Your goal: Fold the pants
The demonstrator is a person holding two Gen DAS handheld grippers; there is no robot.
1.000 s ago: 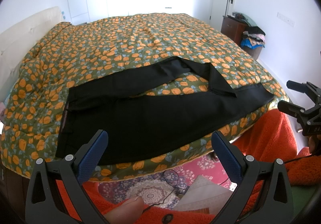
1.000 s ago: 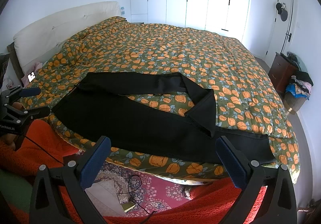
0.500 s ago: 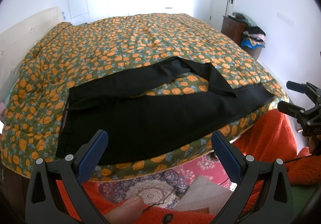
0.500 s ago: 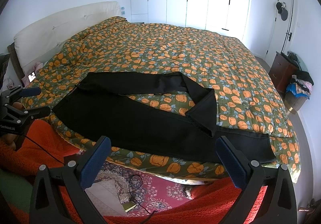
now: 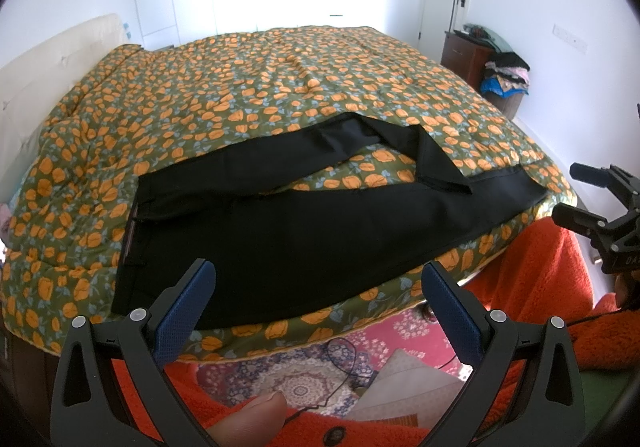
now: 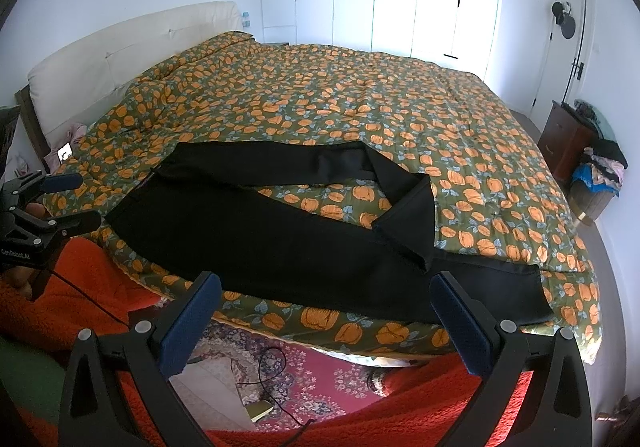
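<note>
**Pants laid out on bed, both tools spread and clear**

While both tools are held back from the bed's near edge, the black pants [image 5: 304, 223] lie spread along that edge on the floral quilt [image 5: 280, 87]. The waistband sits toward the near left corner of the bed, close to the headboard [image 6: 120, 47] side. One leg runs straight along the near edge to the near right corner, its hem resting at the drop of the quilt. The other leg angles away toward the middle of the bed, then doubles back on itself, its end lying across the straight leg. A wedge of quilt shows between the two legs.

Left tool [image 5: 316, 311]: fingers spread wide, nothing between them, apart from the cloth. It hangs off the near edge by the waistband end.

Right tool [image 6: 324, 315]: fingers spread wide, nothing between them, apart from the cloth. It hangs off the near edge by the hem end.

Below the tools: an orange fleece garment [image 6: 400, 407] worn by the person, and a patterned rug [image 6: 320, 375] on the floor beside the bed.
</note>
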